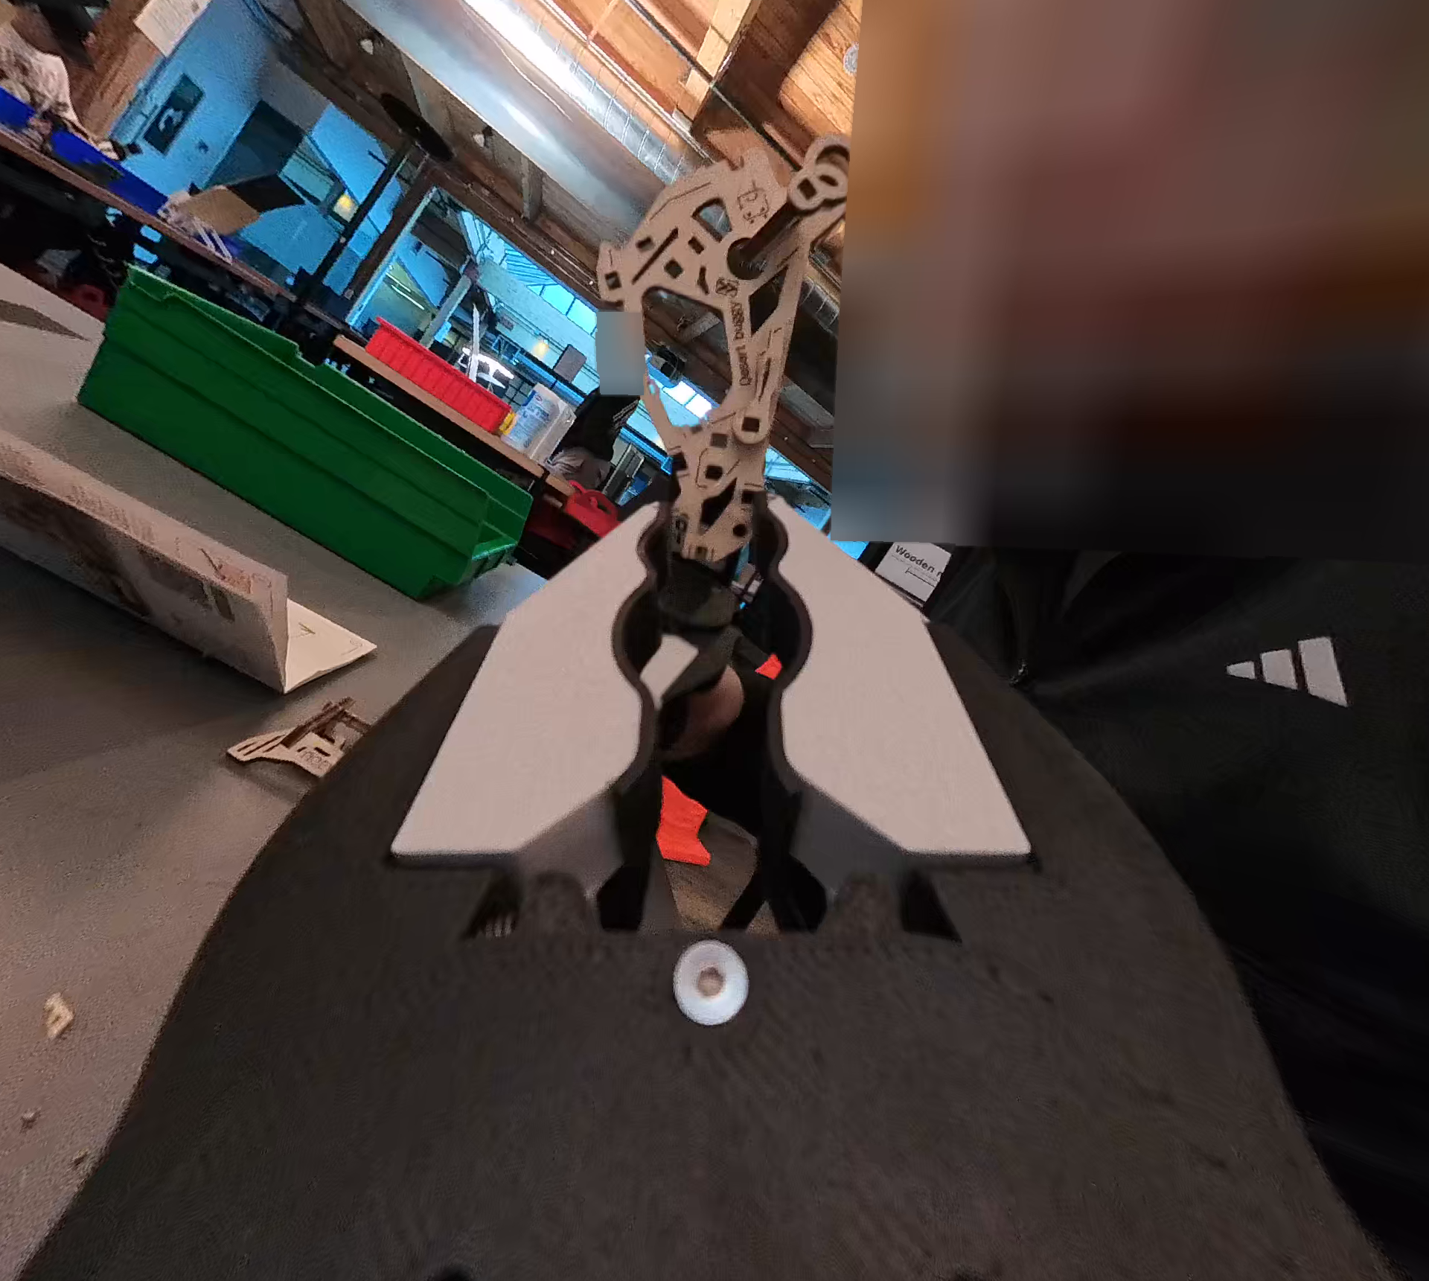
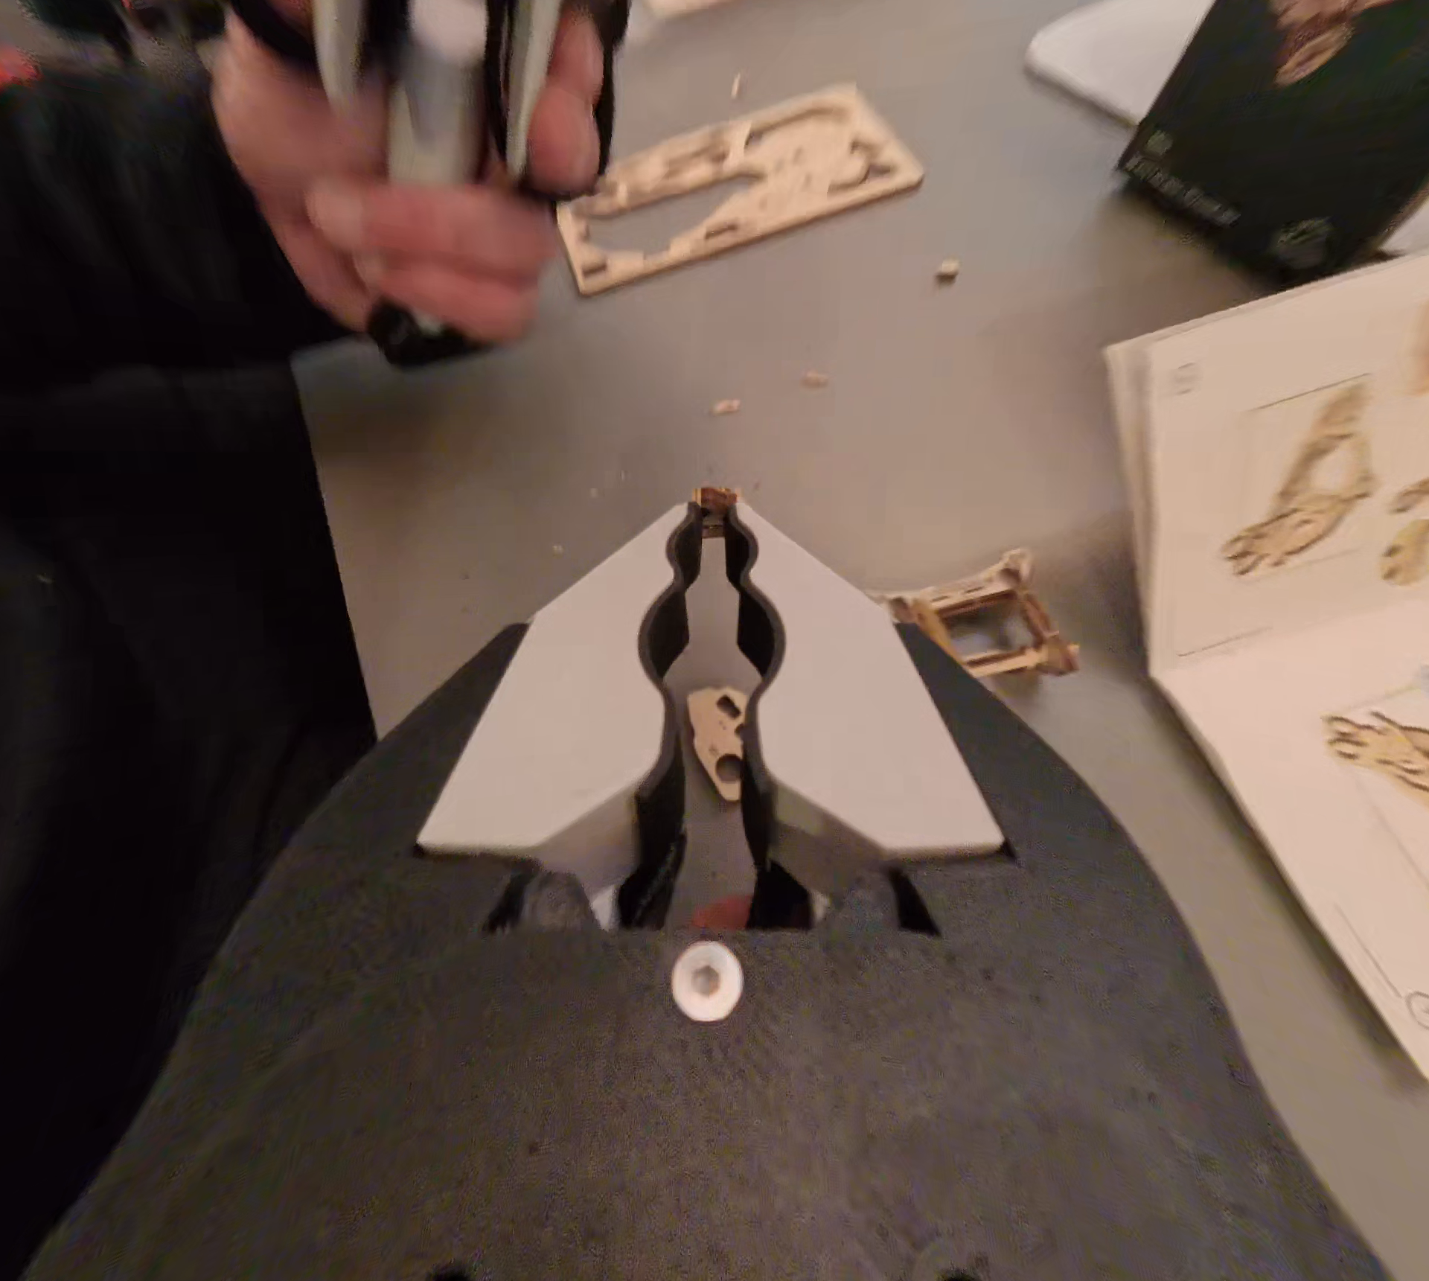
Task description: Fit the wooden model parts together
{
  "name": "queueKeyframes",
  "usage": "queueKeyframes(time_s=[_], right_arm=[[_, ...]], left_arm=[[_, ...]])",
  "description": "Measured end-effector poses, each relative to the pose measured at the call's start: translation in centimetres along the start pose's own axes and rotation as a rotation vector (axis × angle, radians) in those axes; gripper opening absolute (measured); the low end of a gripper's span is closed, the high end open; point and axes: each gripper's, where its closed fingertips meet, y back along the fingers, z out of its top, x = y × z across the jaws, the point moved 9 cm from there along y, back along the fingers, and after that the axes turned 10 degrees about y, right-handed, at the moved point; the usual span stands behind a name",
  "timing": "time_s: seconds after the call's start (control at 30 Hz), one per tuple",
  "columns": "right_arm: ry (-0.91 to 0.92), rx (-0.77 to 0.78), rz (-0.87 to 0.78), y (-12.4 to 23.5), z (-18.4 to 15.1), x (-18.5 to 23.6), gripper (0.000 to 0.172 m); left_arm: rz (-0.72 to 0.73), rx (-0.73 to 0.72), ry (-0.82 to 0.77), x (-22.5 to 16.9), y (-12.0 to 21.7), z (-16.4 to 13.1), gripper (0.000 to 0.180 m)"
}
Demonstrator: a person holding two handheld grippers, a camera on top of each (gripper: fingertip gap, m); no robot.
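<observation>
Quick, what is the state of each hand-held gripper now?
Left hand-held gripper: closed on a wooden frame piece.
Right hand-held gripper: closed on a small wooden part.
</observation>
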Motion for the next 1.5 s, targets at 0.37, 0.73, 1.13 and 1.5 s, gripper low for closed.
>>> queueKeyframes(time_s=[0.37, 0.73, 1.13, 1.5], right_arm=[[0.125, 0.243, 0.013, -2.5, -1.3, 2.0, 0.015], [-0.038, -0.096, 0.094, 1.0, 4.9, 0.2, 0.032], [-0.298, -0.681, 0.781, 1.0, 10.3, 0.5, 0.028], [-0.329, -0.749, 0.750, 2.3, 8.2, 0.4, 0.000]], left_arm=[[-0.046, -0.028, -0.031, -0.5, 1.9, 0.2, 0.019], [-0.197, -0.001, -0.001, -0.7, 0.8, -0.3, 0.019], [-0.457, 0.123, 0.076, -1.7, -2.5, -2.5, 0.020], [-0.427, 0.127, 0.169, 0.2, -3.6, -3.3, 0.022]])
